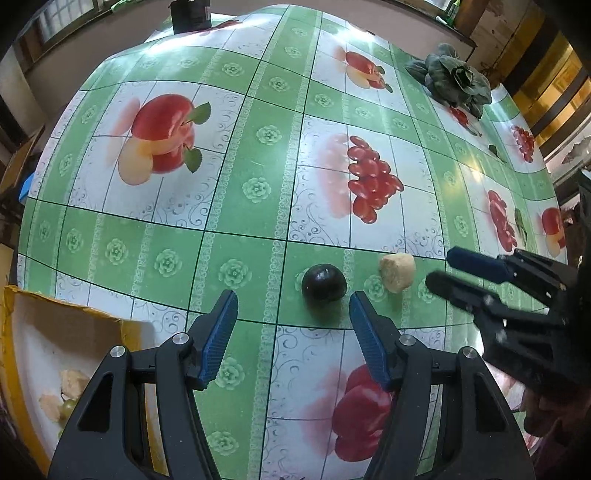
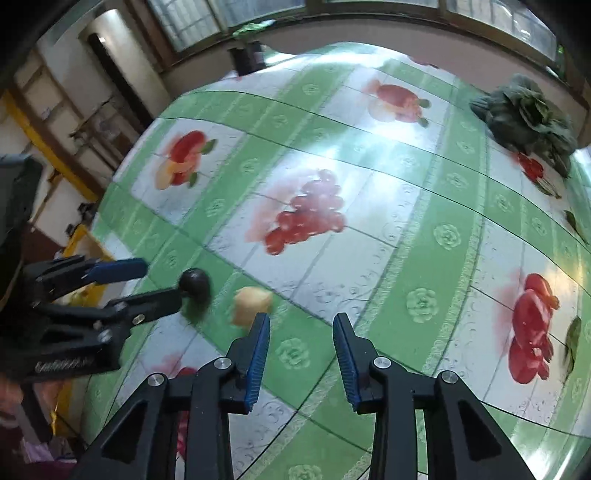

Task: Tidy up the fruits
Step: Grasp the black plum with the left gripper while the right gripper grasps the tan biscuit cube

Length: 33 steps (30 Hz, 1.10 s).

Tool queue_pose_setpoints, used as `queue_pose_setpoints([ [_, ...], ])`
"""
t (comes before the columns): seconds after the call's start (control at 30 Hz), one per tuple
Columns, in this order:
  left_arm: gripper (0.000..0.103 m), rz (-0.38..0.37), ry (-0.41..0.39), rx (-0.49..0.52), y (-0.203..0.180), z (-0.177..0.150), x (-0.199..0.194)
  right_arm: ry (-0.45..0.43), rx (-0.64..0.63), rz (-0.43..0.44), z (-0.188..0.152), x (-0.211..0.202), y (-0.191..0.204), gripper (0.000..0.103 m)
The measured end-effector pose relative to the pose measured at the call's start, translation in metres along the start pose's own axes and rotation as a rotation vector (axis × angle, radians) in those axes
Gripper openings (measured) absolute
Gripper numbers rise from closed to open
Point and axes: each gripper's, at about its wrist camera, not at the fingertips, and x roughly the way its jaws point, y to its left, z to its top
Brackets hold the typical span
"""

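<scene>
A dark round plum (image 1: 324, 285) lies on the fruit-print tablecloth (image 1: 236, 206), just ahead of my open left gripper (image 1: 293, 297), nearer its right finger. A pale beige fruit piece (image 1: 397, 272) lies just right of the plum. My right gripper (image 1: 441, 267) comes in from the right, open, its tips close to the beige piece. In the right wrist view the right gripper (image 2: 301, 325) is open and empty, with the beige piece (image 2: 251, 304) at its left fingertip, the plum (image 2: 195, 283) beyond it, and the left gripper (image 2: 162, 280) beside the plum.
A yellow-edged cardboard box (image 1: 66, 332) at the near left holds pale fruit pieces and green grapes (image 1: 68, 406). A dark leafy vegetable (image 1: 454, 79) lies at the far right of the table. A dark container (image 1: 190, 14) stands at the far edge.
</scene>
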Motion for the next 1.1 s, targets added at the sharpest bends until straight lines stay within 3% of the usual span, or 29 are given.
queue_pose_setpoints([
  [0.33, 0.063, 0.016, 0.004, 0.033, -0.001, 0.003, 0.004, 0.008, -0.003, 0.061, 0.003, 0.021, 0.016, 0.039],
  [0.43, 0.063, 0.007, 0.007, 0.017, 0.003, 0.005, 0.003, -0.010, 0.014, 0.080, 0.009, 0.025, 0.017, 0.035],
  [0.57, 0.063, 0.012, 0.001, 0.027, 0.003, 0.005, 0.002, 0.002, -0.025, 0.047, 0.009, 0.026, 0.019, 0.019],
  [0.67, 0.063, -0.017, 0.008, 0.029, -0.002, 0.005, 0.005, 0.013, -0.059, -0.030, 0.004, 0.019, 0.014, 0.018],
  [0.9, 0.063, -0.061, 0.008, 0.079, -0.023, 0.008, 0.016, 0.023, -0.011, -0.034, -0.010, 0.008, -0.008, 0.018],
  [1.0, 0.028, -0.036, 0.011, 0.083, -0.024, 0.008, 0.024, 0.010, -0.001, -0.028, -0.013, 0.007, -0.007, 0.018],
  [1.1, 0.025, -0.033, -0.015, 0.076, -0.020, 0.005, 0.022, 0.002, 0.011, -0.010, -0.016, 0.006, -0.006, 0.018],
])
